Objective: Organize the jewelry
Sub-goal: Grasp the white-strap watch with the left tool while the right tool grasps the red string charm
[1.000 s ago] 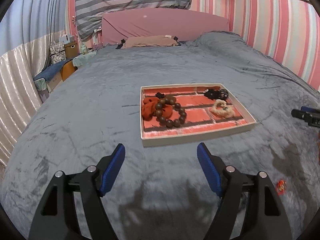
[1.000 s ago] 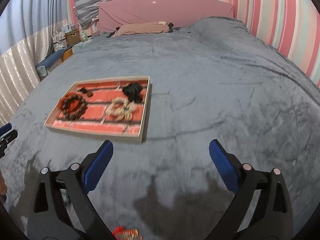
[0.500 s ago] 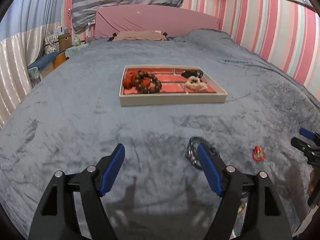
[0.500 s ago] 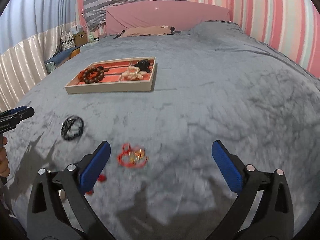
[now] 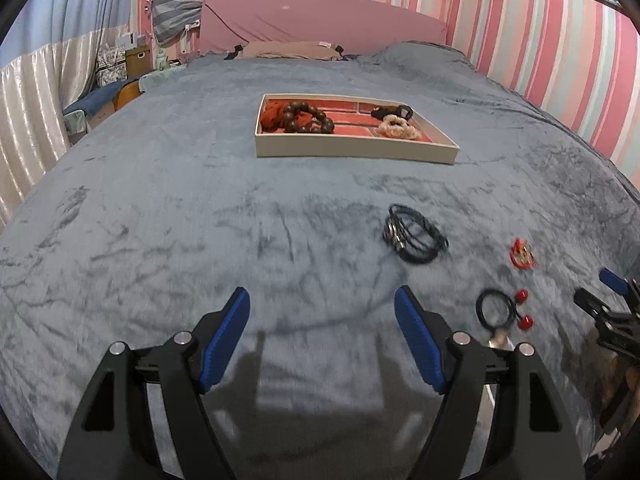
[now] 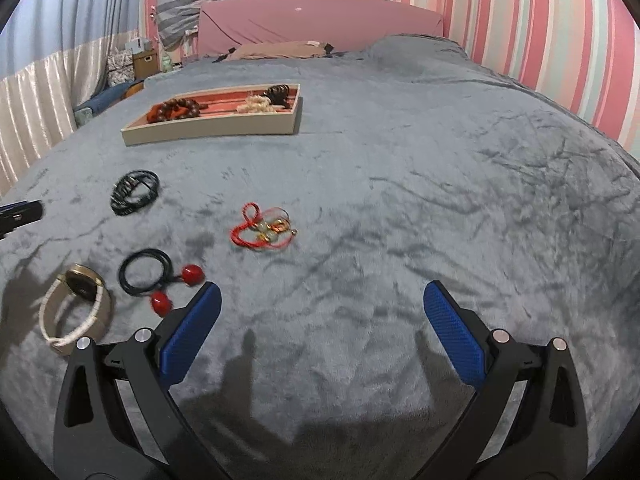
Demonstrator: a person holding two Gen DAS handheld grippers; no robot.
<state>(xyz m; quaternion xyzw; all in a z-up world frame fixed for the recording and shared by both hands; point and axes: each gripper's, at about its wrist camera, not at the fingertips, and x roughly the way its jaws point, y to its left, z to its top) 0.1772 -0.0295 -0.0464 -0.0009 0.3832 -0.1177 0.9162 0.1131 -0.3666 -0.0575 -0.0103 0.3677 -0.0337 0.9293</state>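
A cream tray (image 5: 356, 149) (image 6: 208, 132) lies on the grey bed, holding a brown bead bracelet (image 5: 310, 117), a pale scrunchie (image 5: 396, 127) and a black item (image 5: 394, 111). Loose on the blanket lie a black cord bracelet (image 5: 416, 234) (image 6: 135, 192), a red string charm bracelet (image 5: 522, 254) (image 6: 262, 229), a black hair tie with red balls (image 5: 505, 309) (image 6: 154, 276) and a watch (image 6: 76, 304). My left gripper (image 5: 322, 334) is open and empty, short of the black cord bracelet. My right gripper (image 6: 320, 330) is open and empty, near the red-ball tie.
The grey blanket (image 5: 160, 208) covers the whole bed. A pink headboard (image 5: 320, 20) and a tan pillow (image 5: 288, 50) stand at the far end. Boxes and clutter (image 5: 132, 56) sit beyond the bed's left side. Striped walls (image 6: 540, 20) rise at the right.
Both grippers have pulled back from the tray, which now looks farther off. The loose bracelets, hair tie and watch have come into view. Both stay open.
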